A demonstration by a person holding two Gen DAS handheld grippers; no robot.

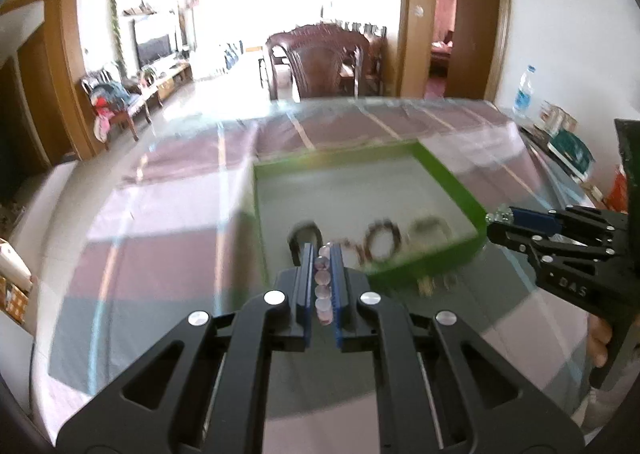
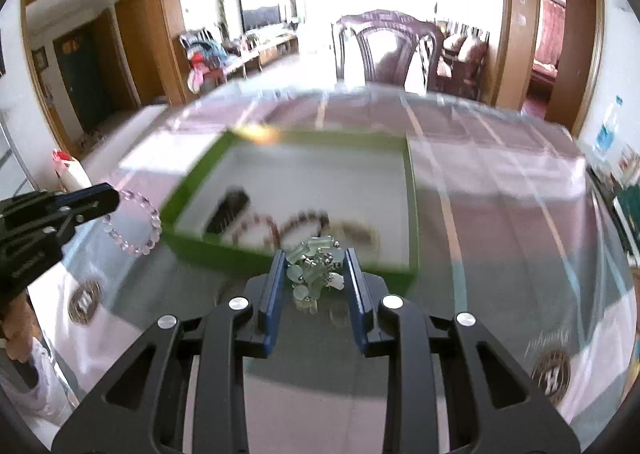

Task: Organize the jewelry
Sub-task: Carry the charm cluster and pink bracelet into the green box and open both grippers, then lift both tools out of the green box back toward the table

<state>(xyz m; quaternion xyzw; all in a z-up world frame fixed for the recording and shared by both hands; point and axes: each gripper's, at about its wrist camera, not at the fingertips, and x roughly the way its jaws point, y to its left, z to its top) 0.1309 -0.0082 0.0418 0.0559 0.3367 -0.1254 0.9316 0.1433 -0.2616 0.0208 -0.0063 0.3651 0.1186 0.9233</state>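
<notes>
My left gripper pointed steeply down over the table, jaws closed almost fully on a pink bead bracelet; from its own camera the beads stood in a row between the blue pads, and from the right wrist view the loop hung clear of the tips, in the air above the tablecloth just left of the tray. My right gripper sat at a similar downward tilt, jaws part-way open but clamped on a bunched pale-green bead bracelet with small silver spacers, a strand drooping below the pads. Part of my right hand showed at the handle. Ahead of both lay the green tray with its grey floor; inside, blurred, were a dark oblong piece and three beaded bracelets in a row near the front wall: reddish-brown, darker brown, tan. A chair stood beyond the table's far edge.
</notes>
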